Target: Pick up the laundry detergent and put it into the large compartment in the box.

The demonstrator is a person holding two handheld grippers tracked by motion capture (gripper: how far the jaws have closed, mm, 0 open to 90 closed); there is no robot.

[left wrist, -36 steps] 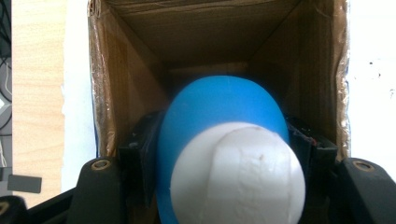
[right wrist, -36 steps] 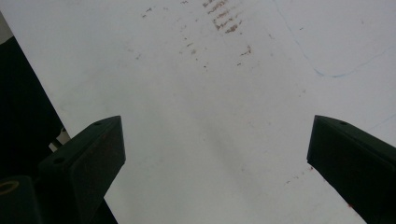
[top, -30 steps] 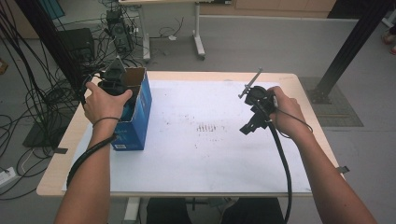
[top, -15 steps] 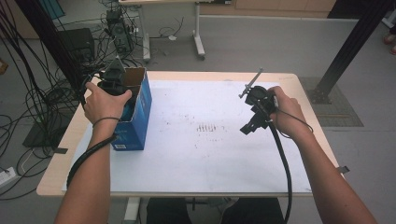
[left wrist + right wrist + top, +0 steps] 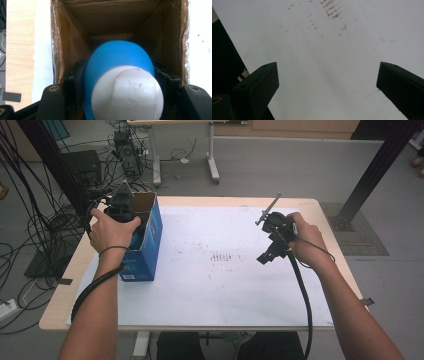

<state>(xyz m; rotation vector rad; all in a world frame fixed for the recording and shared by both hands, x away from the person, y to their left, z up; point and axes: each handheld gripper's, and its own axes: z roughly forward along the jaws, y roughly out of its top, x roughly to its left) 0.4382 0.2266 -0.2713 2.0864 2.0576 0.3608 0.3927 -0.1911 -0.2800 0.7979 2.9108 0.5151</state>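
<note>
A blue cardboard box (image 5: 146, 245) stands open-topped at the table's left side, its brown inside (image 5: 117, 20) showing in the left gripper view. My left gripper (image 5: 121, 206) hangs over the box mouth, shut on a blue bottle with a white cap (image 5: 120, 82), which points down into the box. My right gripper (image 5: 270, 251) hovers above the white sheet (image 5: 220, 285) at the right, jaws wide open with nothing between them; the same gripper (image 5: 327, 82) faces bare white paper.
Faint brown smudges (image 5: 225, 256) mark the sheet's middle. The wooden table edge (image 5: 70, 285) lies left of the box. Cables (image 5: 30, 230) and equipment crowd the floor to the left; a black post (image 5: 372, 170) rises at the far right.
Almost nothing differs. The right gripper has shifted slightly; the left hand stays over the box.
</note>
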